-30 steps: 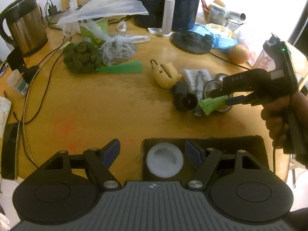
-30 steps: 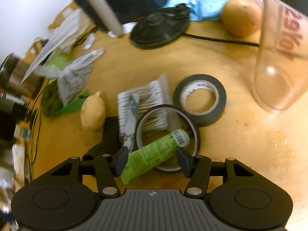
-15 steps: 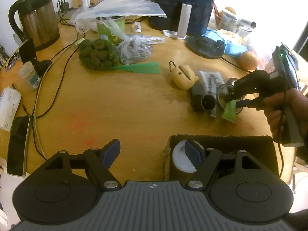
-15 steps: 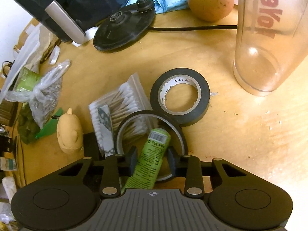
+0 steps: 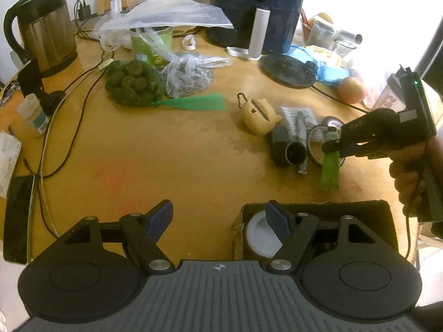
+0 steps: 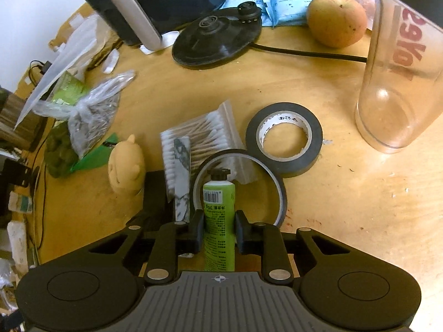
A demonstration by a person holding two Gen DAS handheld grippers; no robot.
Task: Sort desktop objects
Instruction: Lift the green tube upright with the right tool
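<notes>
My right gripper [image 6: 218, 221] is shut on a green tube [image 6: 218, 207], its pads pressing both sides of the body, the black cap pointing away. The tube's cap end lies over a thin black ring [image 6: 279, 191]. In the left wrist view the right gripper [image 5: 335, 149] is held by a hand, and the green tube [image 5: 329, 171] hangs below its fingers. My left gripper [image 5: 221, 218] stands open with nothing between its fingers, over the near table edge beside a dark box [image 5: 384, 221] holding a white round lid [image 5: 260, 235].
Around the tube lie a black tape roll [image 6: 283, 141], a bag of cotton swabs [image 6: 199, 135], a yellow figure [image 6: 126, 168] and a black cylinder [image 5: 285, 146]. A clear cup [image 6: 398, 83], an orange fruit [image 6: 336, 19] and a kettle base [image 6: 218, 41] stand further off. Cables and a phone [image 5: 16, 210] lie at left.
The right gripper's fingers closed onto the green tube, which turned from lying crosswise to pointing straight along them. The left gripper shifted a little and stayed open.
</notes>
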